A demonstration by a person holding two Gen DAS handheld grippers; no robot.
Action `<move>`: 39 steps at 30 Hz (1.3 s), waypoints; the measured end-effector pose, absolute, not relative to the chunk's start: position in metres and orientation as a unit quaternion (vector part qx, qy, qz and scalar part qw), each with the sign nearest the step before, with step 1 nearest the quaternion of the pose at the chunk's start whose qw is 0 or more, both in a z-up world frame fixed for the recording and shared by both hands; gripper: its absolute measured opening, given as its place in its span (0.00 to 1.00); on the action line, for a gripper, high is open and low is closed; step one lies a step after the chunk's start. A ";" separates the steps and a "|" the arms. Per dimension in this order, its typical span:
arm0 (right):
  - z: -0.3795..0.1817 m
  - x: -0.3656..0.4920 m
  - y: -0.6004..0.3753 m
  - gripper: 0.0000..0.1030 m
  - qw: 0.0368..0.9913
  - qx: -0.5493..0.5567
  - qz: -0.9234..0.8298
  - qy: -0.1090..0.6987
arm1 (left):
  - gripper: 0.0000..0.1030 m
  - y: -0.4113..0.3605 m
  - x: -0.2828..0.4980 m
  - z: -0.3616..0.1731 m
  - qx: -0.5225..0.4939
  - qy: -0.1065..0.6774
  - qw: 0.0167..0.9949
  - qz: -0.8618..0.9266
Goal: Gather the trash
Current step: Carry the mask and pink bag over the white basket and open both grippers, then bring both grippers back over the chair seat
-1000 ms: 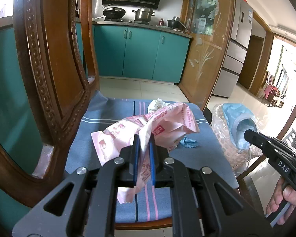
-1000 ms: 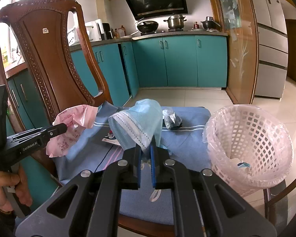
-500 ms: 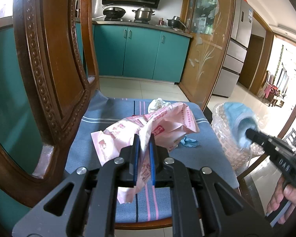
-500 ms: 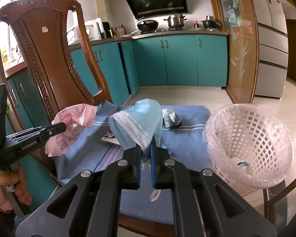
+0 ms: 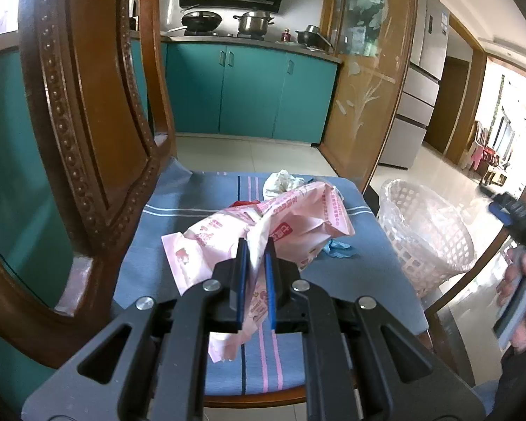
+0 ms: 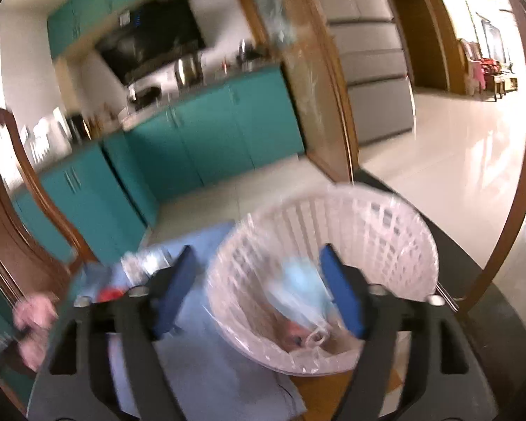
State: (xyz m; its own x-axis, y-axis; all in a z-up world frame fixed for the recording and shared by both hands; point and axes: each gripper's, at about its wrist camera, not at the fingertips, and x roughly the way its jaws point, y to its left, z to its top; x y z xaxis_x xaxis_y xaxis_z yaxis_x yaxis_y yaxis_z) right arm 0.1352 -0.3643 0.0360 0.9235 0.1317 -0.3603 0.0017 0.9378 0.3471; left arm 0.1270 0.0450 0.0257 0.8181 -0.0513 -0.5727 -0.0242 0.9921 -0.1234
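Trash: a crumpled pink paper bag (image 5: 263,224) is pinched tight in the left gripper (image 5: 255,263) over the blue striped chair seat (image 5: 364,245). The right gripper (image 6: 259,280) has just been opening and stands wide, nothing pressed between. A light blue mask (image 6: 298,280) is inside the white lattice basket (image 6: 396,231).

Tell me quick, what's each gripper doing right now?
Left gripper: shut on the crumpled pink paper wrapper.
Right gripper: open, jaws just opened, empty.
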 end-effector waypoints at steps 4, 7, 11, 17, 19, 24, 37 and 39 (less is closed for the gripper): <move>0.053 0.101 -0.365 0.88 0.976 0.187 0.032 0.110 | 0.10 0.034 0.129 0.021 -0.051 0.303 0.951 -0.013; 0.058 0.085 -0.372 0.92 0.981 0.186 0.005 0.062 | 0.10 0.016 0.134 0.019 -0.060 0.310 0.948 -0.037; 0.055 0.076 -0.401 0.94 0.970 0.238 -0.030 0.028 | 0.10 -0.034 0.153 0.027 -0.056 0.318 0.942 -0.087; 0.048 0.067 -0.431 0.94 0.956 0.283 -0.081 0.007 | 0.13 -0.165 0.215 0.054 -0.033 0.311 0.930 -0.194; 0.047 0.068 -0.434 0.94 0.954 0.289 -0.083 0.008 | 0.49 -0.198 0.238 0.055 -0.020 0.309 0.931 -0.195; 0.048 0.074 -0.431 0.94 0.955 0.289 -0.065 0.017 | 0.84 -0.200 0.253 0.037 -0.025 0.335 0.930 -0.150; 0.057 0.092 -0.334 0.94 0.980 0.164 0.073 0.088 | 0.95 0.015 0.132 0.041 -0.052 0.261 0.964 0.022; 0.057 0.089 -0.309 0.94 0.984 0.125 0.088 0.094 | 0.95 0.035 0.124 0.034 -0.066 0.262 0.962 0.033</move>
State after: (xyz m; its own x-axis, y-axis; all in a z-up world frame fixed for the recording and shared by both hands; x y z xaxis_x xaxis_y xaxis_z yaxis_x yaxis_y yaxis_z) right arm 0.0886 -0.3089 0.0569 0.9669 0.1971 -0.1623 -0.1501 0.9530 0.2632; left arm 0.1237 0.0354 0.0336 0.8609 0.0299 -0.5079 -0.0988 0.9891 -0.1093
